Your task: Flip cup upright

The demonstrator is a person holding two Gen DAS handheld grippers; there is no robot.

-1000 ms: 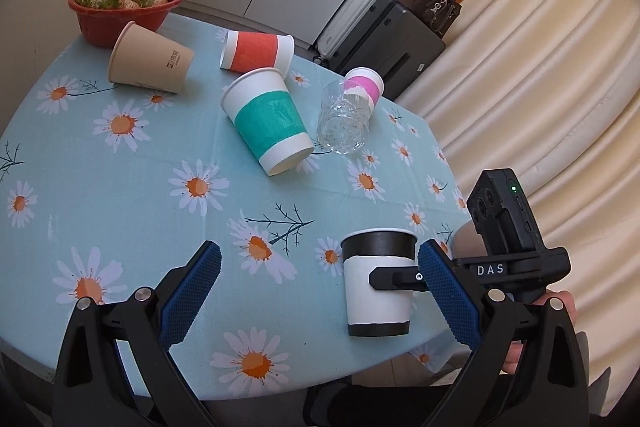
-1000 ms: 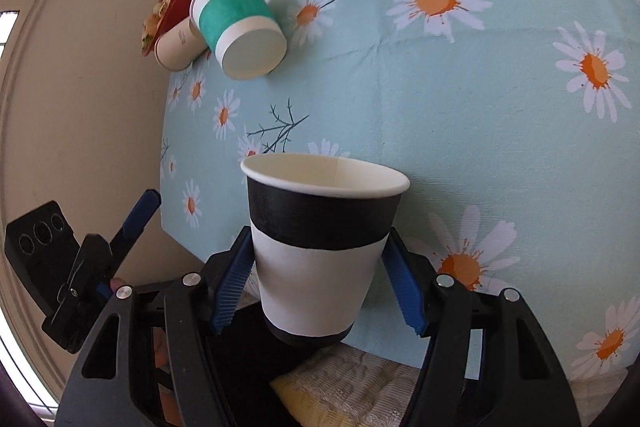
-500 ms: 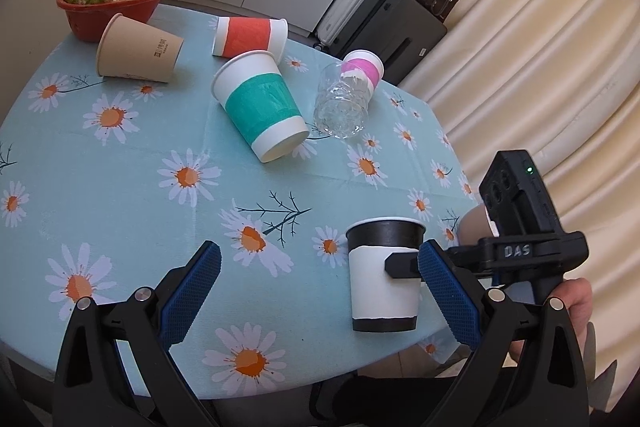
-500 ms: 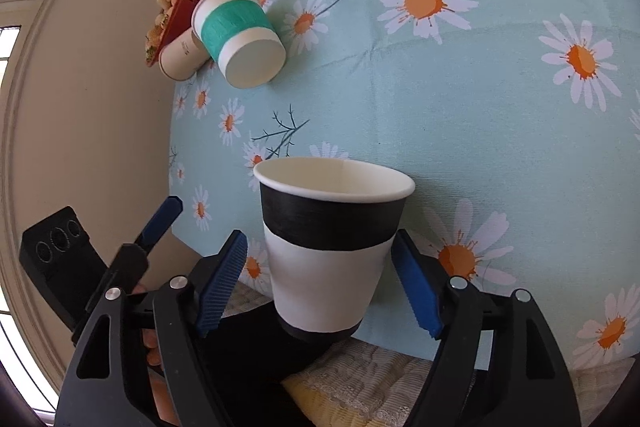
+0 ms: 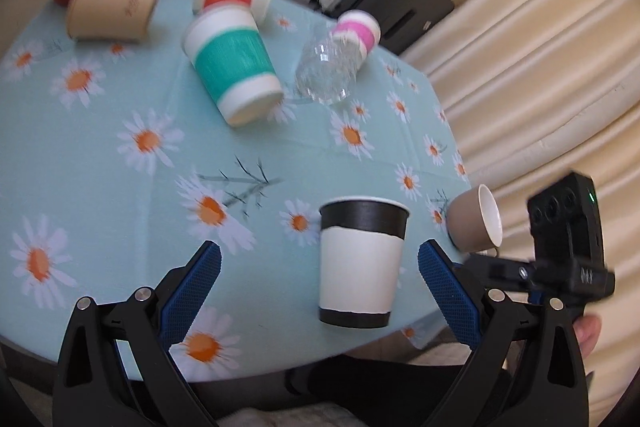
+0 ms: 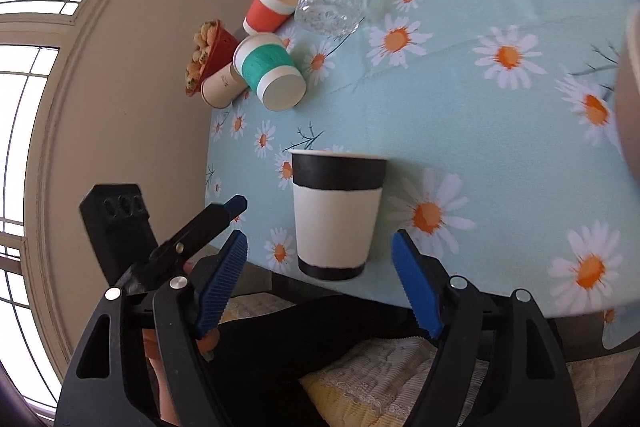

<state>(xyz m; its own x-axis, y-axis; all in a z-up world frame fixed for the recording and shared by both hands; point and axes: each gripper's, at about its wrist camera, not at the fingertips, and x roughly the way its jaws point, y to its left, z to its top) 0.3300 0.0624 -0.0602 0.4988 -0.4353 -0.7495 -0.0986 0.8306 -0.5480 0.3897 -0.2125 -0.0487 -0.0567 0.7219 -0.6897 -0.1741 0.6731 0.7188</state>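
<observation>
Upright cup (image 5: 362, 261) near table (image 5: 100, 187) edge, tipped cups (image 5: 232, 65) and glass (image 5: 326, 75) behind.

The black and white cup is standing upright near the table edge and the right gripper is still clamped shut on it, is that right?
Not quite. The black and white cup does stand upright near the table edge, but the right gripper is open, its fingers clear of the cup on both sides, as the right wrist view shows.

The left wrist view looks from just off the near table edge, tilted down across the daisy tablecloth (image 5: 120, 187) toward the far cabinets. The right wrist view sits close at the same edge, rolled sideways, facing the window wall. Both share the upright black-and-white cup (image 5: 362, 263) (image 6: 336, 215) close ahead, and the toppled cups beyond.
</observation>
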